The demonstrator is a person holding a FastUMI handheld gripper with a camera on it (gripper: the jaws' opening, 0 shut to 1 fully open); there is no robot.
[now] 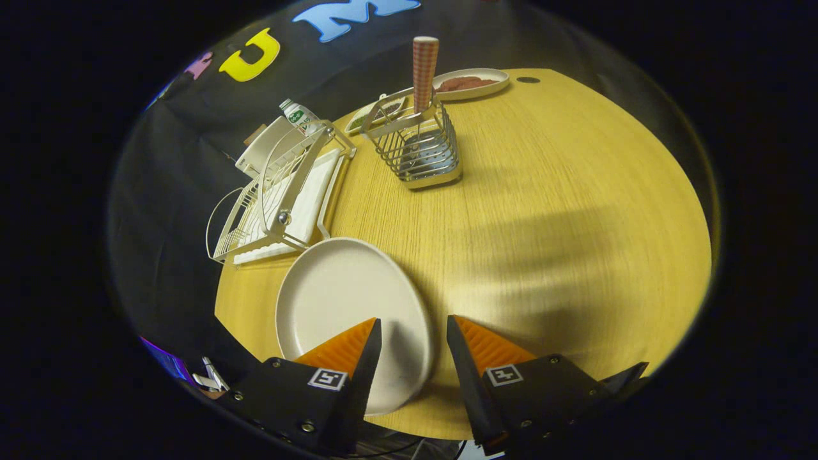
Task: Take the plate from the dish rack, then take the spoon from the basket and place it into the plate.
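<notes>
On the wooden worktop (543,211), just ahead of the claw (414,329), a pale round plate (339,300) lies flat, its near edge running under the left finger and partly into the gap between the two fingers. The claw's fingers stand apart with nothing between them but the plate's rim and bare wood below; they grip nothing, and whether they touch the plate cannot be told. Beyond the plate and just beside its far edge sits the white wire dish rack (281,198) on its white drip tray, set at the worktop's left edge. Behind the rack a small bottle (299,116) with a green label stands tilted in view, next to a flat white thing whose kind I cannot make out. Well beyond the fingers, toward the middle of the worktop, stands the wire basket (418,153), and out of it rises upright the checked red-and-white handle of the spoon (424,70); its bowl is hidden down inside the basket. Behind the basket lie two shallow dishes: an oval dish (471,83) holding something reddish-brown, and a smaller dish (377,115) with something dark in it, partly hidden by the basket's rim.
</notes>
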